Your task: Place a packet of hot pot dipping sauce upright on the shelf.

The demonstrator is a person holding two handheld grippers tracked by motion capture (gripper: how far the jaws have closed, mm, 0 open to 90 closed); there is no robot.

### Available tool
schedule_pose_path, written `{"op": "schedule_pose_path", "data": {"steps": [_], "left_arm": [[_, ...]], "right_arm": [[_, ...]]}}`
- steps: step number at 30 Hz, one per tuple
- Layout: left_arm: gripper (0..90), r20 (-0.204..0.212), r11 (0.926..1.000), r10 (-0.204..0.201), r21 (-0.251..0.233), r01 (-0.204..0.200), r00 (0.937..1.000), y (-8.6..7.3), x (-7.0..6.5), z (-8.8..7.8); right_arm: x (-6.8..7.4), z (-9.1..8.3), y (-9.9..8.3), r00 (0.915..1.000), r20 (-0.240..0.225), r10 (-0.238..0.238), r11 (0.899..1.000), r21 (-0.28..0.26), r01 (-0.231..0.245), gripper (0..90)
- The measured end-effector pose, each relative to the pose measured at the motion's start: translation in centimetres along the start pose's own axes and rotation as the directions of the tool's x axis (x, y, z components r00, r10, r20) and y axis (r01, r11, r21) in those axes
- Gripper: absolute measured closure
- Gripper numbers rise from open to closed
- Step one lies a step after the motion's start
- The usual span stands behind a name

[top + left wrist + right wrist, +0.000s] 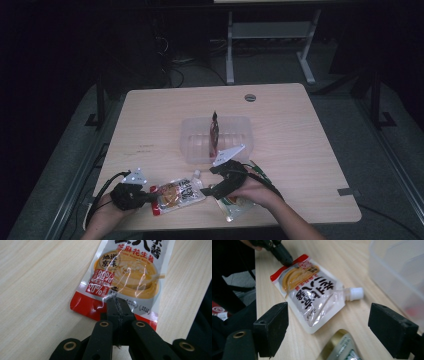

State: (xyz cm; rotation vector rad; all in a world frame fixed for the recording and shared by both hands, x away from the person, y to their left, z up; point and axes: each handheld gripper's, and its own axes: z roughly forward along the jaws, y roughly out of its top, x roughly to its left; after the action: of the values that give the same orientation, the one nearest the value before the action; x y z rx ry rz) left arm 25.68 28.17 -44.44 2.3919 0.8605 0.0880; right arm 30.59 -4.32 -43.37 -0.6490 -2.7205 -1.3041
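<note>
Seen from above, the sauce pouch lies flat on the worktop near its front edge, at about 6 o'clock from the clear plastic tub. I read its long axis as running roughly from 8 o'clock to 2 o'clock: the red bottom seam points toward 8 o'clock, and the white screw cap points toward 2 o'clock, toward the tub.

My left gripper comes in low from 9 o'clock, nearly level with the worktop, the hand curled around its body. Its fingers are pressed together on the pouch's red bottom edge, pinching the film.

My right gripper sits at the pouch's 3 o'clock side, the hand wrapped over it and the forearm entering from 5 o'clock. Its fingers stand spread wide, with nothing between them; they are aimed across the worktop at the cap end of the pouch.

The left gripper view adds the printed noodle picture and red percentage label, detail lost from above. The right gripper view shows the cap, the clear neck below it, the left gripper's tip on the red seam, and a second, gold-topped pouch lying close beneath the spread fingers. The high view alone shows a dark red packet standing on edge inside the tub.
</note>
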Motion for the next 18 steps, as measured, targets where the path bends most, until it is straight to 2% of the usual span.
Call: {"op": "schedule_pose_path", "data": {"steps": [6, 7, 13, 18], "left_arm": [[89.8, 0.006, 0.9999, -0.011, 0.012, 0.011, 0.9999, 0.0, 0.3, 0.4], [89.8, 0.011, 0.9995, -0.027, 0.018, 0.026, 0.9996, 0.0, 0.4, 0.4], [90.0, 0.008, 0.9991, -0.038, 0.018, 0.038, 0.9992, 0.0, 0.3, 0.5], [90.0, 0.013, 0.9986, -0.051, 0.011, 0.051, 0.9986, 0.0, 0.4, 0.5]], "right_arm": [[0.4, 0.8, -0.1, 0.9999, -0.011, 0.006, 0.999, 0.032, -0.006, 16.4], [0.3, 1.1, -0.2, 0.9998, -0.010, 0.017, 0.999, 0.045, -0.017, 16.6], [-0.1, 1.8, -0.4, 0.9989, -0.013, 0.044, 0.995, 0.088, -0.043, 18.8], [-0.5, 2.4, -0.2, 0.9954, -0.041, 0.087, 0.994, 0.073, -0.083, 22.1]]}}
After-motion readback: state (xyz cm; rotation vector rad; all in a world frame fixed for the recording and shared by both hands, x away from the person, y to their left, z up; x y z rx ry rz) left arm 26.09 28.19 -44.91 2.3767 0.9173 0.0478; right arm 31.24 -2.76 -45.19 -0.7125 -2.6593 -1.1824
